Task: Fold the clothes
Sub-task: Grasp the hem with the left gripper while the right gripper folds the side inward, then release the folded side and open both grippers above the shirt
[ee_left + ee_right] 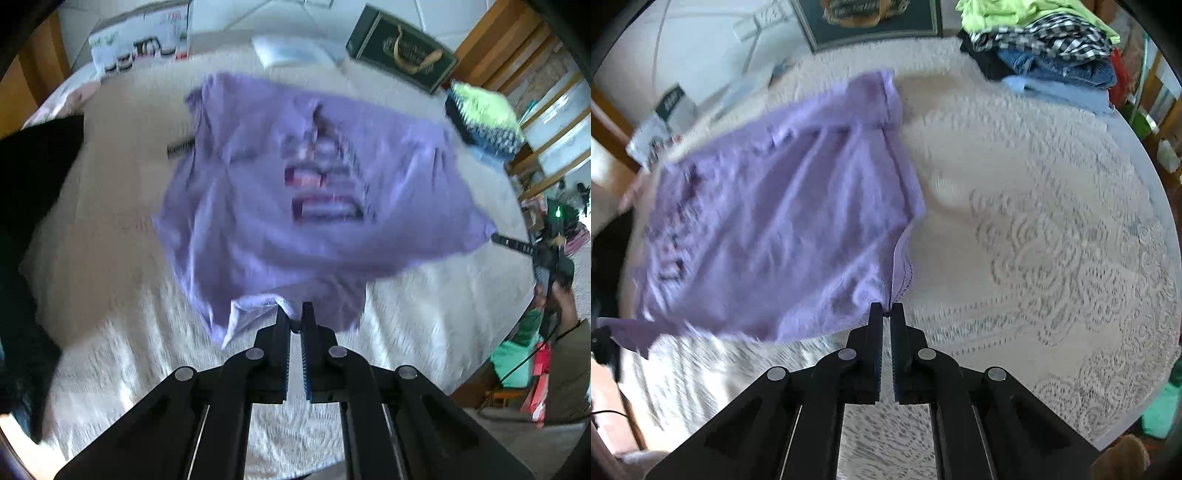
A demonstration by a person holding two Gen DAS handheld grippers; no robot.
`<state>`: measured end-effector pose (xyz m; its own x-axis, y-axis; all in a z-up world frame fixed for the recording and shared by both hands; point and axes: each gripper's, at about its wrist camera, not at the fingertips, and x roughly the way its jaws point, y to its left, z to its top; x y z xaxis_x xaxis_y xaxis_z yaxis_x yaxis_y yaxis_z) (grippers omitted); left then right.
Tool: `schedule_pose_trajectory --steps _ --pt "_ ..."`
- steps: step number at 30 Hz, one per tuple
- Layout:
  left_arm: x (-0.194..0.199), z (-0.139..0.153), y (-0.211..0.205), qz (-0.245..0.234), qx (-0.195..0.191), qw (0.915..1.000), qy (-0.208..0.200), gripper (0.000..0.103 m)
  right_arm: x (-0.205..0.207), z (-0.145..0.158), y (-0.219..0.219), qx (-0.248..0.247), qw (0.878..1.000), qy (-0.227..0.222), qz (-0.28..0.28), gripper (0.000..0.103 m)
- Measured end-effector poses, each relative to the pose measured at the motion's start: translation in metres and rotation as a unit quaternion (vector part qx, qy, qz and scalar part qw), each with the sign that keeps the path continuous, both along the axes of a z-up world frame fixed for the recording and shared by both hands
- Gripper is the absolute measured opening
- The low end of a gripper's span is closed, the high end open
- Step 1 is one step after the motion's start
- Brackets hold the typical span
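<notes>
Left gripper [295, 308] and right gripper [885, 309] pinch lilac shirt [258, 206] edges, angled downward.

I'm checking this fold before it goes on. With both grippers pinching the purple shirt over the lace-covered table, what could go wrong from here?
1. The left gripper and the right gripper each pinch only a thin bit of the purple printed T-shirt's edge, so the cloth may slip out.
2. The shirt looks bunched and uneven, so the fold may come out crooked.
3. The white lace tablecloth may snag or drag.
</notes>
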<state>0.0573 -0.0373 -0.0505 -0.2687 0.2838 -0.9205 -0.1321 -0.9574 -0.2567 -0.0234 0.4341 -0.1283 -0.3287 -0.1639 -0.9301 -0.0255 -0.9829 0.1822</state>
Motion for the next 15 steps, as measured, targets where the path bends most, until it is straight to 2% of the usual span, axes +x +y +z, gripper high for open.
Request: schedule_pose_trajectory --steps 5,9,10,11,12,13,15 --pt "-0.068 -0.012 0.0 0.008 0.005 0.9999 0.011 0.004 -0.032 0.021 0.01 -0.022 1.0 0.017 -0.004 0.003" --pt "-0.138 -0.037 -0.001 0.034 0.005 0.9994 0.004 0.005 -0.073 0.02 0.013 -0.027 0.999 0.024 -0.026 0.005" --pt "-0.15 -0.039 -0.003 0.041 -0.006 0.9992 0.002 0.007 -0.083 0.02 0.015 -0.029 0.999 0.029 -0.035 0.01" --pt "-0.161 -0.04 -0.006 0.047 -0.02 0.9987 0.001 0.016 -0.093 0.02 0.016 -0.032 0.998 0.033 -0.044 0.027" --pt "-0.166 -0.039 -0.009 0.052 -0.029 0.9982 0.004 0.028 -0.099 0.02 0.018 -0.027 0.997 0.036 -0.055 0.037" --pt "-0.17 -0.037 -0.011 0.057 -0.036 0.9977 0.008 0.034 -0.1 0.022 0.021 -0.019 0.997 0.04 -0.065 0.052" --pt "-0.166 -0.031 -0.019 0.06 -0.039 0.9972 0.02 0.044 -0.095 0.026 0.025 -0.019 0.996 0.05 -0.072 0.052"
